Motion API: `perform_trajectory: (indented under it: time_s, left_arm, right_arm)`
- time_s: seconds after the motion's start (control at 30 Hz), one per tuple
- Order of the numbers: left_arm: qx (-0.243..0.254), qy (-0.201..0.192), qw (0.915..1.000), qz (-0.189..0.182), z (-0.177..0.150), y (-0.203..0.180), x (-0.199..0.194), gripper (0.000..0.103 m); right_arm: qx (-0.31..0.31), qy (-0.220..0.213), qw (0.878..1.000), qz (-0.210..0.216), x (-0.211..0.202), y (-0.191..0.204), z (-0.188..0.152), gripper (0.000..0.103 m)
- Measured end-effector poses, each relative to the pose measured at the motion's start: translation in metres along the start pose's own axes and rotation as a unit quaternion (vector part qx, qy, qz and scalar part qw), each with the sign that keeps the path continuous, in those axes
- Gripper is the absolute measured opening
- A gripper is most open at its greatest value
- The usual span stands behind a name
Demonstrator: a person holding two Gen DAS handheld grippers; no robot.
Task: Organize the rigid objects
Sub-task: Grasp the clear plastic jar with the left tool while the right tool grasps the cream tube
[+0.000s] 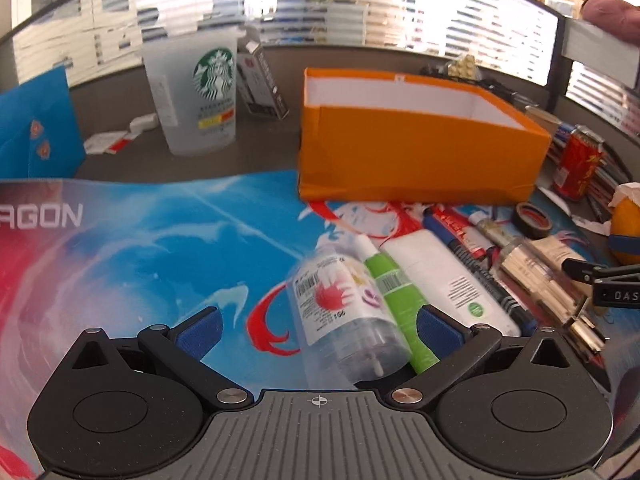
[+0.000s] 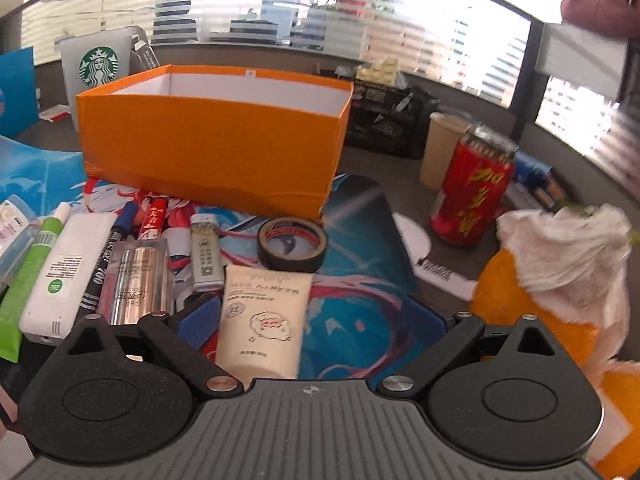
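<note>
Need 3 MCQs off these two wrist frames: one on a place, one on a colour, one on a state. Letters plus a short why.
1. Where does the roll of black tape lie?
A. inside the box
B. on the mat in front of the orange box
C. on top of the can

2. What colour is the drink can?
A. red
B. green
C. silver

3. How does the left tool stand?
A. shut on the clear bottle
B. shut on nothing
C. open, with the clear bottle between its fingers

Answers:
1 B: the tape lies flat on the printed mat, near the box's front wall.
2 A: its body is red with yellow characters.
3 C: both blue pads stand wide apart, and the left one is well clear of the bottle.
</note>
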State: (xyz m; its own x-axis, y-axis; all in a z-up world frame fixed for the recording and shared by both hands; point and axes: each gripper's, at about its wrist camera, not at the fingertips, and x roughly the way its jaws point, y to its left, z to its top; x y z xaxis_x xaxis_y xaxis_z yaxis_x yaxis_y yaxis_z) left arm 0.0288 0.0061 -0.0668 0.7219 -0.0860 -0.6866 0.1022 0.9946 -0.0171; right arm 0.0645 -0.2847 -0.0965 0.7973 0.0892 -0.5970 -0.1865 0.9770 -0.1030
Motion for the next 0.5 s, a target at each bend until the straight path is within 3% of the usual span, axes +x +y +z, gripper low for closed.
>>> perform_trajectory:
  time_s: [0.07,0.23,0.37,0.43,0.5]
  left_arm:
    - [-0.009,-0.001,0.9998,0.015,0.0,0.001,0.007,0.103]
    - [-0.001,-0.001,0.9999,-0.011,-0.002,-0.007,0.018,0.102]
    - [0.001,0.021,0.9993,-0.03,-0.004,-0.01,0.035,0.102]
    - [-0.032,0.016,0.9981,-0.049,-0.005,-0.001,0.041,0.101]
    - [-0.03,0.009,0.9987,-0.04,-0.003,0.0,0.043,0.101]
  right_arm:
    - [0.008,0.007,1.0,0.01,0.005,0.0,-0.002,0.092]
    - [0.041,0.017,0.998,0.045,0.013,-0.005,-0.009,0.074]
    - [0.059,0.022,0.996,0.062,0.016,-0.009,-0.01,0.071]
    - [0.057,0.02,0.996,0.063,0.015,-0.009,-0.01,0.071]
    - [0.057,0.021,0.996,0.062,0.015,-0.009,-0.01,0.071]
